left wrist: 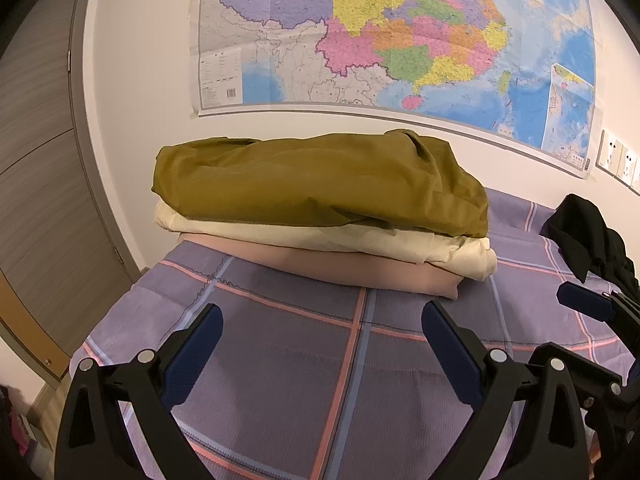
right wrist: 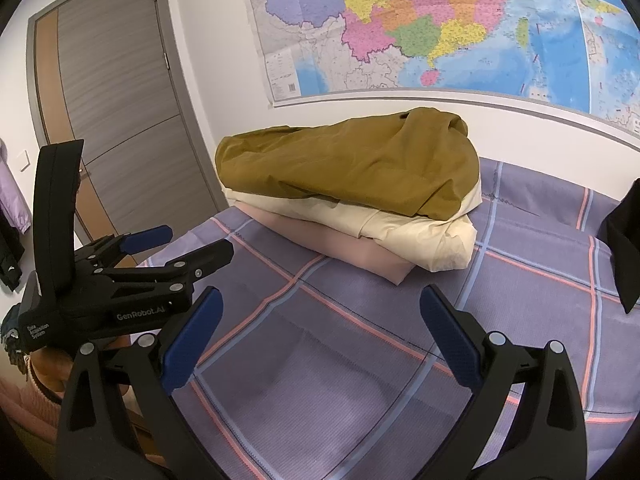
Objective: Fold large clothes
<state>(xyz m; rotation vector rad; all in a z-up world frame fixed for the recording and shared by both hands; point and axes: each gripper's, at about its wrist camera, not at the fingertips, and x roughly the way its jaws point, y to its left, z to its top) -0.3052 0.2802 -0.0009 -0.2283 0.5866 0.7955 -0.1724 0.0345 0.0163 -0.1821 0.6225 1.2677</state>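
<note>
A stack of folded clothes lies on the bed by the wall: an olive-green garment (left wrist: 312, 188) (right wrist: 360, 164) on top, a cream one (left wrist: 360, 244) (right wrist: 408, 232) under it, a pink one (left wrist: 360, 272) (right wrist: 360, 256) at the bottom. A black garment (left wrist: 588, 236) (right wrist: 628, 236) lies unfolded at the right. My left gripper (left wrist: 322, 320) stands open above the bedsheet, short of the stack, holding nothing; it also shows in the right wrist view (right wrist: 192, 240). My right gripper (right wrist: 320, 304) is open too and empty, its blue-padded tip (left wrist: 586, 300) showing at the left wrist view's right edge.
The bed has a purple plaid sheet (left wrist: 280, 360) (right wrist: 360, 360). A large coloured map (left wrist: 400, 32) (right wrist: 440, 28) hangs on the white wall behind. A grey door (left wrist: 36, 160) (right wrist: 116, 120) stands at the left, past the bed's edge. A pink sleeve (right wrist: 36, 392) shows low left.
</note>
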